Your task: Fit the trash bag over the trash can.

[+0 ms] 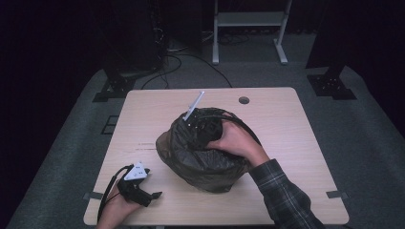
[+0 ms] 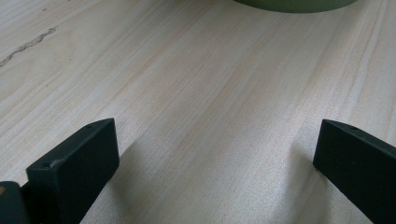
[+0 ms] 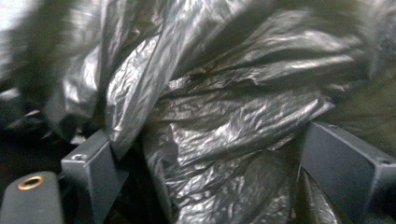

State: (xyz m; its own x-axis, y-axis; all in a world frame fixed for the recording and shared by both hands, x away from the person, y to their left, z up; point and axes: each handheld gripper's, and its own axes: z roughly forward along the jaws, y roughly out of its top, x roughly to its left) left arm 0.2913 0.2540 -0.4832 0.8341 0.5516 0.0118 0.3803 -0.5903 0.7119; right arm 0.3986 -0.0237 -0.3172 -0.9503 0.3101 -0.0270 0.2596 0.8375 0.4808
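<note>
Right gripper: jaws buried in the black bag, tips hidden in the high view. Bag folds blur toward the upper left of the right gripper view. Green bin: cut off by the top edge.

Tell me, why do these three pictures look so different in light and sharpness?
High view: the table is lit, the room around it falls dark. Left gripper view: bright, fairly sharp wood grain, soft shadows beside the jaws. Right gripper view: the black plastic bag shines with glare, and its upper left part smears into blur.

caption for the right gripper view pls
Right claw, jaws open, pushed into crumpled black plastic bag.
</note>
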